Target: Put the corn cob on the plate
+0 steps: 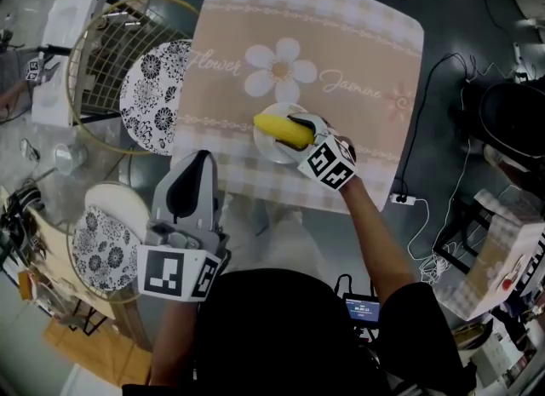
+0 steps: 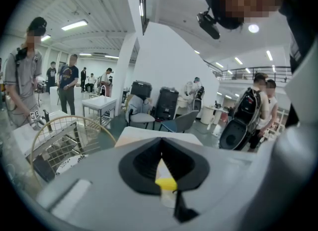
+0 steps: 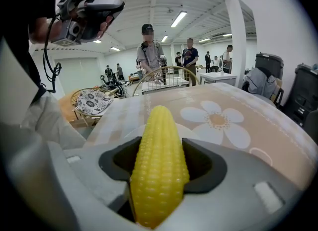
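Observation:
My right gripper (image 1: 298, 129) is shut on a yellow corn cob (image 1: 282, 129), which juts out to the left over a small white plate (image 1: 265, 151) on the flowered tablecloth (image 1: 341, 54). In the right gripper view the corn cob (image 3: 159, 165) fills the gap between the dark pads, tip pointing away, with the plate's rim (image 3: 195, 132) just beneath it. My left gripper (image 1: 197, 167) hovers at the table's near left corner with its jaws together and nothing in them. Through their thin slit in the left gripper view (image 2: 161, 161) a bit of the yellow cob (image 2: 166, 184) shows.
A round wire rack (image 1: 102, 54) holding a black-and-white patterned plate (image 1: 153, 96) stands left of the table. A rattan stool with a patterned cushion (image 1: 100, 248) is at lower left. A cable and power strip (image 1: 407, 200) lie on the floor at right. People stand in the background.

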Demonstrator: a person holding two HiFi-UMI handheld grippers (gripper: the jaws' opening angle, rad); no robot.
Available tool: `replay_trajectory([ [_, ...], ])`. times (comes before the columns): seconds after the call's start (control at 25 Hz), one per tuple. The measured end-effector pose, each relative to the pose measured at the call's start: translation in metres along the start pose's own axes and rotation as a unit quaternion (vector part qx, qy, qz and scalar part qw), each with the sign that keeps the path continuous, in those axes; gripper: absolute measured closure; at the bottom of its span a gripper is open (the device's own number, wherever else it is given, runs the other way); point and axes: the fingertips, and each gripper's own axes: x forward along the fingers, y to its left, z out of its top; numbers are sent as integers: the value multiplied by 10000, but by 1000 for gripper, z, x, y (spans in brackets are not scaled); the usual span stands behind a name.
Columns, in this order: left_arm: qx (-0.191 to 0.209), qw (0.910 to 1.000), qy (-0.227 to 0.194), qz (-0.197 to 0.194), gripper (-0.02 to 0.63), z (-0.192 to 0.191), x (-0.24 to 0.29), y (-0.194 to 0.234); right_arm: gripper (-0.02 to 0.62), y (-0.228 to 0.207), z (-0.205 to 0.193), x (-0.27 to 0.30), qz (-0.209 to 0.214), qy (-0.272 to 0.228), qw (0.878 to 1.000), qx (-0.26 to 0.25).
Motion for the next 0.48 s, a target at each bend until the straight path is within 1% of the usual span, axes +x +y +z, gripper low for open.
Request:
replay_trajectory([
  [0.28,0,10000,38,4,600,-3,1,2,342,7,-6,7,77,29,10000,0],
  [0.48,-26,10000,-22,-29,600,0,2,1,342,7,-8,7,67,118,9999,-93],
])
